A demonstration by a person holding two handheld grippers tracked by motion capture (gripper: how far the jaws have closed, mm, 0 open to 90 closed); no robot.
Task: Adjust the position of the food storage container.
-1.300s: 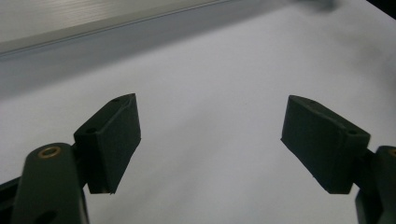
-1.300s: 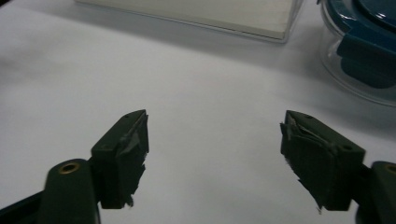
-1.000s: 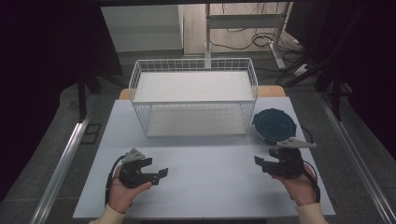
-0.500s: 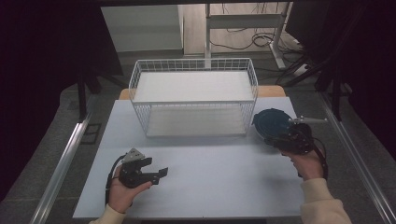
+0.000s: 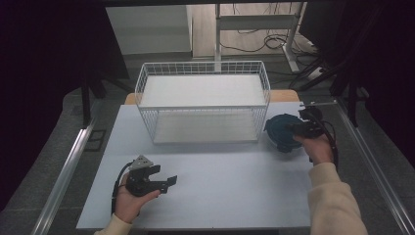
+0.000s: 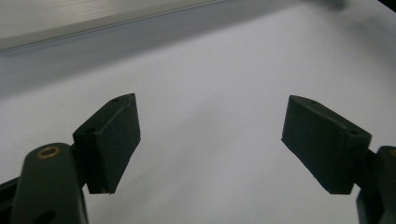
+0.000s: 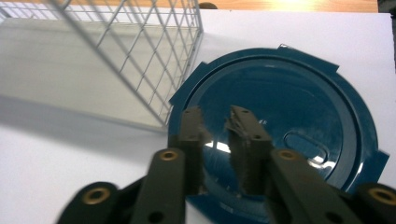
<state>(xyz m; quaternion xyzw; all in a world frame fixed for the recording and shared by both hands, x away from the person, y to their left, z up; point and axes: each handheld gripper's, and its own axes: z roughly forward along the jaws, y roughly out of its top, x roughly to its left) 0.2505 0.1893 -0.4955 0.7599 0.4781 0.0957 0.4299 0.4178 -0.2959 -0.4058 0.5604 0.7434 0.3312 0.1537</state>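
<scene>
Teal plate (image 7: 299,93), unmarked, under right gripper (image 7: 218,122)

We see a glossy blue plastic plate (image 7: 299,116) catching highlights, beside a thin white wire basket (image 5: 203,105). The surface (image 5: 235,186) looks smooth, matt white, with bare wood at its far edge. Our left tongs (image 6: 210,140) carry matt black pads.
</scene>
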